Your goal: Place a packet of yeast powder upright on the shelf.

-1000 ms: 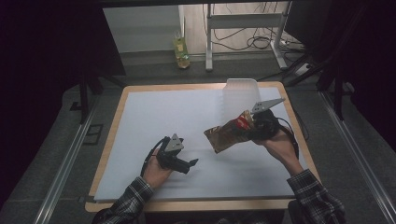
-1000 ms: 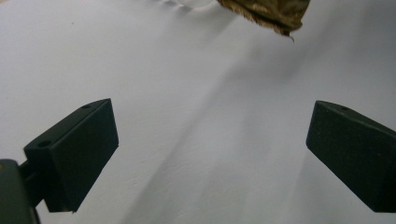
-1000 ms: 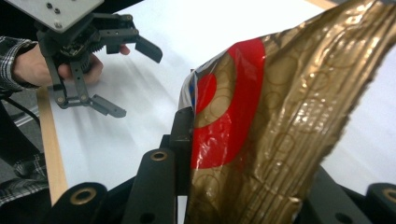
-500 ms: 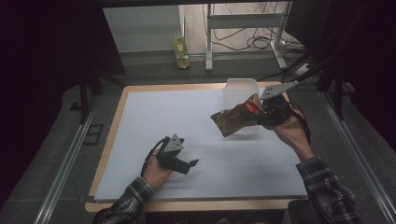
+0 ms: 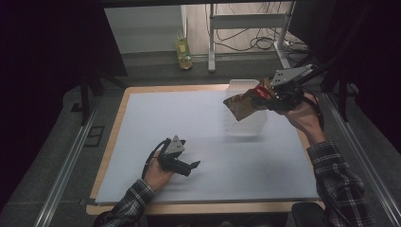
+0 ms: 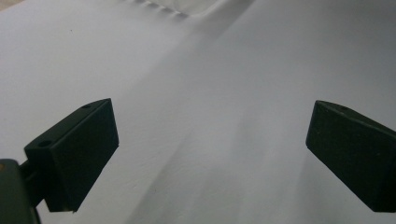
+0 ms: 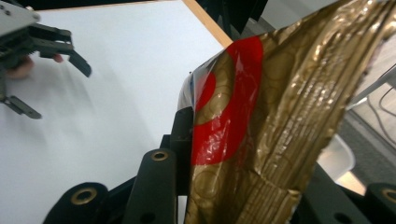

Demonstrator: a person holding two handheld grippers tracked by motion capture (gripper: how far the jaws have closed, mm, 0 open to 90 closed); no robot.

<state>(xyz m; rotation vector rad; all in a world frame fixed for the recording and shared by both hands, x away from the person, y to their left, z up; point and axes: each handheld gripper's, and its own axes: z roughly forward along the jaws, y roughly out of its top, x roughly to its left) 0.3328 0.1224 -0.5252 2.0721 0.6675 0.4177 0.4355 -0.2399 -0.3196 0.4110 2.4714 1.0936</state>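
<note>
A crinkled gold foil packet [image 5: 243, 105] with a red mark hangs in the air over a clear plastic container [image 5: 246, 124] at the table's back right. My right gripper [image 5: 265, 96] is shut on that packet, which rises between its jaws in the right gripper view as gold foil [image 7: 280, 116] with a red band. Low at the front left, my left gripper [image 5: 192, 167] rests on the white sheet, open with nothing between its fingers [image 6: 77, 154]. In the right gripper view the left gripper [image 7: 51, 74] appears at the upper left.
A white sheet [image 5: 189, 123] covers the wooden table [image 5: 118, 118]. Beyond the far edge stand a yellow-green bottle [image 5: 183, 47] on the floor and a metal frame [image 5: 246, 28] with cables. Dark rails run along both sides of the table.
My right gripper has lifted the gold packet up and toward the back right, over the clear container. The left gripper has stayed where it was.
</note>
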